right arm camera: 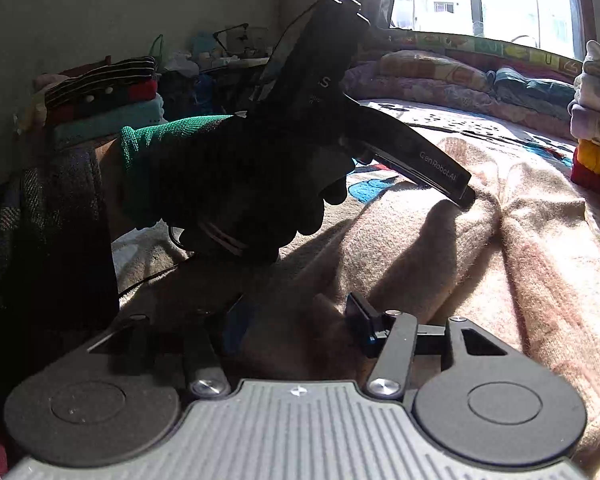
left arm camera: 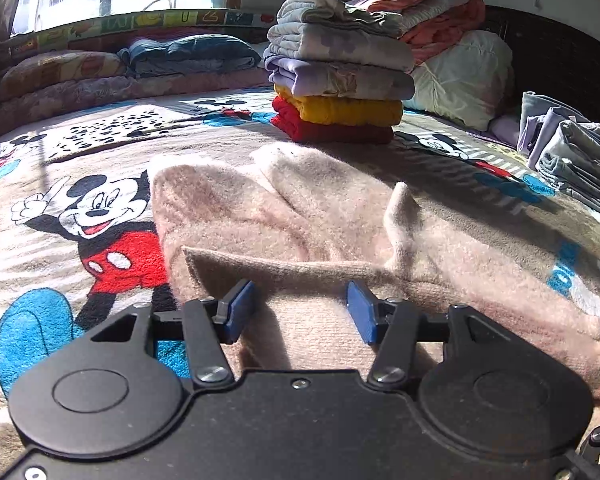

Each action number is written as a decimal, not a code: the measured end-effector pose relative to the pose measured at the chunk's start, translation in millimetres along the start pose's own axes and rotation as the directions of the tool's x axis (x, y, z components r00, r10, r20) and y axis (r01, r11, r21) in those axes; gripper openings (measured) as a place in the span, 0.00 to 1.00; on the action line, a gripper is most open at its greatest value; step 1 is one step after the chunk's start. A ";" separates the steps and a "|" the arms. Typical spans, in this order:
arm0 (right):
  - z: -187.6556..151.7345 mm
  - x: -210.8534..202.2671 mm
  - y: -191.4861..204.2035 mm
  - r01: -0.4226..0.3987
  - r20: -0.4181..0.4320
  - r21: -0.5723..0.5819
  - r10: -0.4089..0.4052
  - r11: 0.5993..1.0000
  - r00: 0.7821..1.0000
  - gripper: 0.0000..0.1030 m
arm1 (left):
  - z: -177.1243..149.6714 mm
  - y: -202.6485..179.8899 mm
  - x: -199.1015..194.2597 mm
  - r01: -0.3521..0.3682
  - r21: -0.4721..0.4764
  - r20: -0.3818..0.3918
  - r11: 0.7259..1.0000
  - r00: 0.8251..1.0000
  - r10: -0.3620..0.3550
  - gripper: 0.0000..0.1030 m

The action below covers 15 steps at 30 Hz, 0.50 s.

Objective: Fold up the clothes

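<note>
A fluffy pale pink sweater point(left arm camera: 300, 208) lies spread on the Mickey Mouse blanket point(left arm camera: 96, 216), with a folded edge running across just ahead of my left gripper point(left arm camera: 302, 308). That gripper is open, its blue pads point(left arm camera: 240, 308) wide apart and low over the near part of the sweater. In the right wrist view the same sweater point(right arm camera: 520, 220) stretches away to the right. My right gripper point(right arm camera: 300, 320) is open, with a hump of pink cloth lying between its fingers. A hand in a black glove with a green cuff point(right arm camera: 236, 176) holds the left gripper point(right arm camera: 462, 196), whose tip rests on the sweater.
A stack of folded clothes point(left arm camera: 340, 80) stands behind the sweater, with rolled quilts point(left arm camera: 440, 20) beyond it. Folded grey garments point(left arm camera: 572, 160) sit at the right edge. Pillows point(left arm camera: 100, 76) line the window side. More folded clothes point(right arm camera: 100, 96) are piled at the left.
</note>
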State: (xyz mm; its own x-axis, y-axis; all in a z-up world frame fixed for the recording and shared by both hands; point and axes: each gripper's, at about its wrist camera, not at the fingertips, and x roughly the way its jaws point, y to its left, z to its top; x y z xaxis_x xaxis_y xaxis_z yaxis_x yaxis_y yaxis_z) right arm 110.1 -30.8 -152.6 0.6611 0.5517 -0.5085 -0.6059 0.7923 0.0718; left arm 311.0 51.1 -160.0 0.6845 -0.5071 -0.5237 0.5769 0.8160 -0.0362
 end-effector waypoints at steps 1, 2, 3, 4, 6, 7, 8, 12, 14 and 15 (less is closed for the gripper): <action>-1.2 0.8 2.9 0.003 0.000 -0.011 -0.003 1.000 1.000 0.61 | -0.2 0.7 1.7 -0.009 0.007 0.001 1.000 1.000 0.009 0.55; -2.4 1.7 6.0 0.008 0.001 -0.026 -0.008 1.000 1.000 0.65 | 0.6 1.8 4.7 -0.016 0.009 0.003 1.000 1.000 0.016 0.56; -3.4 2.4 8.5 0.015 0.003 -0.039 -0.015 0.999 1.000 0.67 | 1.2 3.4 7.7 -0.017 0.001 0.000 1.000 1.000 0.017 0.57; -4.5 2.9 10.6 0.022 0.006 -0.049 -0.022 0.999 1.000 0.67 | 1.8 4.9 10.7 -0.019 -0.006 -0.004 1.000 1.000 0.019 0.58; -5.8 3.7 12.0 0.030 0.014 -0.051 -0.030 0.998 0.999 0.68 | 3.2 7.8 16.5 -0.022 -0.019 -0.010 1.000 1.000 0.022 0.59; -6.3 3.7 11.2 0.029 0.019 -0.043 -0.028 0.999 0.999 0.68 | 4.4 8.8 18.5 -0.023 -0.023 -0.013 0.999 1.000 0.023 0.59; -6.8 3.9 10.4 0.026 0.024 -0.033 -0.025 0.999 0.999 0.68 | 5.6 10.4 19.3 -0.023 -0.028 -0.015 0.999 1.000 0.023 0.60; -7.0 5.2 9.1 0.015 0.030 -0.008 -0.015 1.000 0.999 0.68 | 7.7 13.7 29.8 -0.024 -0.035 -0.033 0.999 0.999 0.023 0.61; -6.4 6.6 9.1 0.010 0.030 0.008 -0.010 1.000 1.000 0.68 | 7.9 12.0 34.8 -0.039 -0.026 -0.037 0.999 0.999 0.038 0.63; -6.1 7.4 8.9 0.008 0.030 0.015 -0.008 1.000 1.000 0.68 | 8.6 8.8 35.2 -0.046 -0.019 -0.038 0.999 0.998 0.045 0.63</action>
State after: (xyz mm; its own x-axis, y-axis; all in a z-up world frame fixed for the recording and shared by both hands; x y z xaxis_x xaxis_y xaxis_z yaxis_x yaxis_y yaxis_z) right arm 106.9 -21.2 -160.9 0.6790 0.5526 -0.4833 -0.5940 0.8004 0.0806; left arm 344.0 38.1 -171.5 0.6927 -0.4587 -0.5566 0.5362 0.8436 -0.0279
